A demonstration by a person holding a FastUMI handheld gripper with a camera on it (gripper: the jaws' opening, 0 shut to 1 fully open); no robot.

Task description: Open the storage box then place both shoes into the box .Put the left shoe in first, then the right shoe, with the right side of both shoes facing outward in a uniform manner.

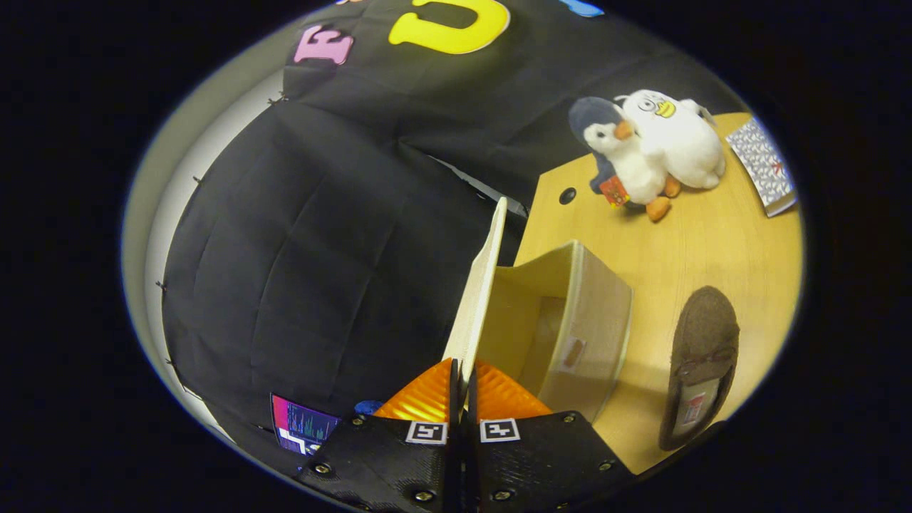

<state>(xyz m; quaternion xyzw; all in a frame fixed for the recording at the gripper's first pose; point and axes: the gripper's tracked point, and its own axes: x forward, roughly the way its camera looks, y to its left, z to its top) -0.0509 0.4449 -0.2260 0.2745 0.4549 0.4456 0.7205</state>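
Right now the tool [462, 381] is clamped on the raised lid [479, 285] of the storage box [584, 328], which stands open just ahead to its right; a brown shoe [702, 363] lies on the bench [684, 249] beyond.

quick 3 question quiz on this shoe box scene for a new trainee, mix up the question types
1. True or false: the tool is shut on the storage box's lid.
2. Which lies on the table beside the storage box? A. a brown slipper B. a white sneaker C. a black boot
3. Fill in: two plush toys, a penguin and a white ___, sit beyond the box.

Key
1. True: both fingers pinch the lid's edge and hold it raised.
2. A: the brown slipper.
3. duck
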